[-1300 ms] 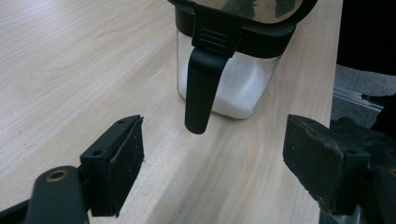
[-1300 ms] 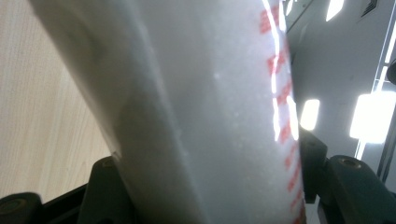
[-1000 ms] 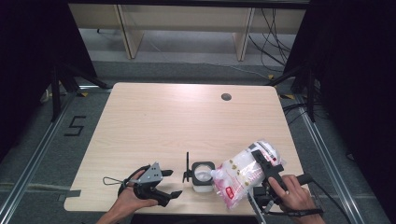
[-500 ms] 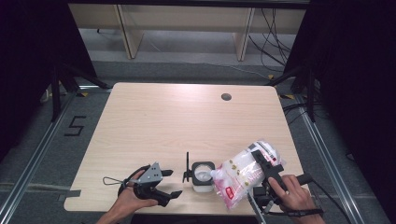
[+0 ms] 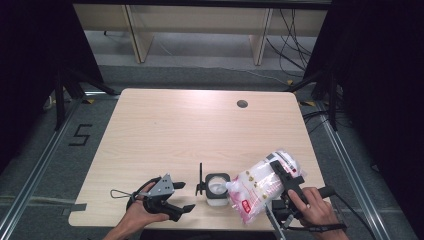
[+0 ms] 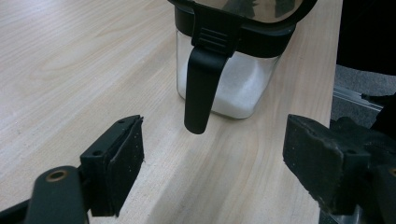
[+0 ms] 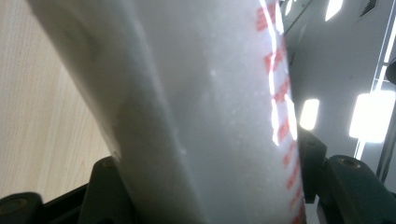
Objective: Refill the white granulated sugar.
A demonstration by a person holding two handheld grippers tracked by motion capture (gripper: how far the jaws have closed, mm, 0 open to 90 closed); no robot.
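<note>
A clear square container (image 5: 217, 189) with a black rim holds white powder near the table's front edge. In the left gripper view the container (image 6: 233, 88) has a black tab (image 6: 201, 93) hanging down its near side. A clear bag (image 5: 257, 187) of white grains with red print lies tilted, its lower corner at the container's rim. My right gripper (image 5: 281, 176) is shut on the bag (image 7: 205, 93), one jaw on each side. My left gripper (image 5: 184, 196) rests left of the container, jaws wide open (image 6: 215, 154) and nothing between them.
The light wooden table (image 5: 200, 130) has a round cable hole (image 5: 242, 104) at the back right. A thin black upright piece (image 5: 201, 176) stands at the container's left side. Shelving and cables lie beyond the far edge.
</note>
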